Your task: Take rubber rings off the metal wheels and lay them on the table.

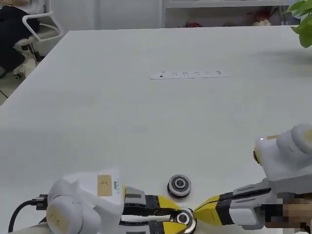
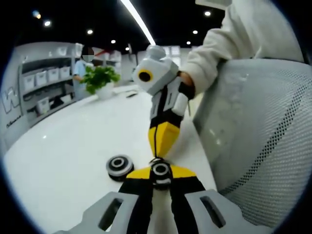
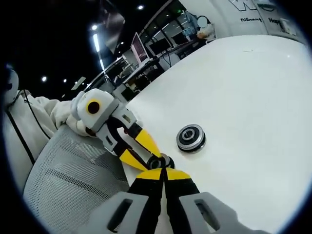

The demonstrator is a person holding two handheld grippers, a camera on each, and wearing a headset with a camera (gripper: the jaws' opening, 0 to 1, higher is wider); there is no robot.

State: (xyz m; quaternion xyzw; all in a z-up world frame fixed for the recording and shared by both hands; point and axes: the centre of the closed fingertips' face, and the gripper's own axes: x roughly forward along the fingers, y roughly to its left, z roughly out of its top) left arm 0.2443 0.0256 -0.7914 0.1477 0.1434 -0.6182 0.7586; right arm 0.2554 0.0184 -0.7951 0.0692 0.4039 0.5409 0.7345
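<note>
A small metal wheel point(image 1: 186, 219) with a dark rubber ring sits at the table's near edge, and my left gripper point(image 1: 179, 218) is shut on it from the left. In the left gripper view the yellow jaws point(image 2: 161, 173) clamp the wheel point(image 2: 161, 169) on both sides. My right gripper point(image 1: 198, 213) comes in from the right, shut, its tips pinching the wheel's rim where the ring runs. Its closed jaws point(image 3: 164, 171) meet the wheel point(image 3: 163, 161) in the right gripper view. A second wheel point(image 1: 179, 185) with its ring on lies flat just beyond.
A white power strip point(image 1: 189, 74) lies in the middle of the table. A plant point(image 1: 302, 22) stands at the far right corner and a white chair point(image 1: 39, 27) off the far left. A grey mesh chair back point(image 2: 263, 141) is close behind the grippers.
</note>
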